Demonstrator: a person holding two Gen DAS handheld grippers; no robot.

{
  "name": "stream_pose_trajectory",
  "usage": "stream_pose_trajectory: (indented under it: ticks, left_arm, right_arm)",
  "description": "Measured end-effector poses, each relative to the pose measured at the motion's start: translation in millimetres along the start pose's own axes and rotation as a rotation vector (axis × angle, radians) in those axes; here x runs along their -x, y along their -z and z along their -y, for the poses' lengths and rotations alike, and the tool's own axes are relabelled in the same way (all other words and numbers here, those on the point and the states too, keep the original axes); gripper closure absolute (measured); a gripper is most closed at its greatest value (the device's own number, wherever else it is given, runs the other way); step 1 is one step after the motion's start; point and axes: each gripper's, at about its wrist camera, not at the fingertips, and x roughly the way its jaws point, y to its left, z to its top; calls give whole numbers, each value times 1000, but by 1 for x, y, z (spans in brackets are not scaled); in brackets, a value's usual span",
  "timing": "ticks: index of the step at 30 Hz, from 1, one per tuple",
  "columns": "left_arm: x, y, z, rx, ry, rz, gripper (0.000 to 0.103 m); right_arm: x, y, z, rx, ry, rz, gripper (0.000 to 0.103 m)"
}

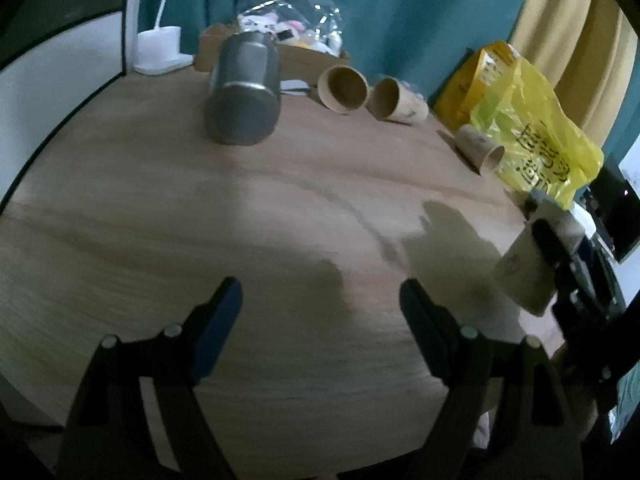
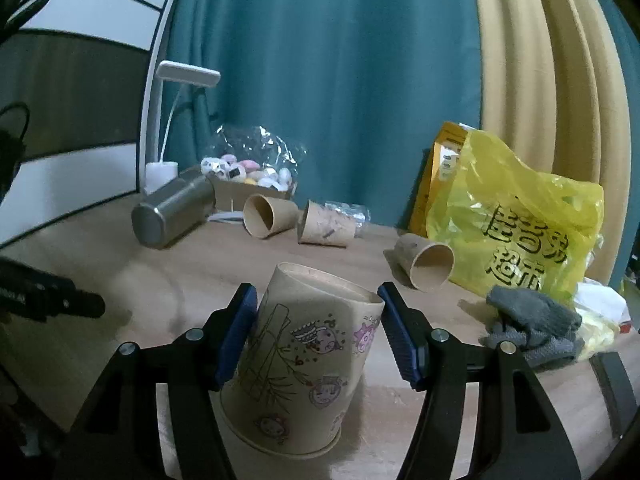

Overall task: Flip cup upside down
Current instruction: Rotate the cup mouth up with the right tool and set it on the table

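A paper cup (image 2: 304, 360) with cartoon drawings sits between the blue pads of my right gripper (image 2: 316, 320). It is tilted, with its base up and its wide rim down near the wooden table (image 2: 160, 276). The pads press its sides. The same cup (image 1: 528, 264) shows at the right edge of the left wrist view, held by the right gripper (image 1: 560, 256). My left gripper (image 1: 320, 312) is open and empty above the table (image 1: 280, 220).
A steel flask (image 1: 242, 96) lies on its side at the back. Three paper cups (image 2: 268, 216) (image 2: 326, 224) (image 2: 426, 266) lie on their sides. A yellow plastic bag (image 2: 512, 220), a grey cloth (image 2: 532, 320), a box of sweets (image 2: 248, 180) and a lamp (image 2: 162, 168) stand around.
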Motion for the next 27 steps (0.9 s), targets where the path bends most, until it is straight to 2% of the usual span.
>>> stream_pose_trajectory:
  ticks: [5,11,16,27]
  left_arm:
    - [-1,6,9,-27,-4,31,21]
    - [-4,11,13,-44,8,29,21]
    - [-5,12,13,-58,6,23,21]
    - [-1,12,13,-61,7,42,21]
  right_arm:
    - [13,16,-6,55,39,41,37]
    - [19,34,-21,133,68,69,37]
    - [26,47,-32,172,102,139,37]
    - [23,46,-30,120,57,94,37]
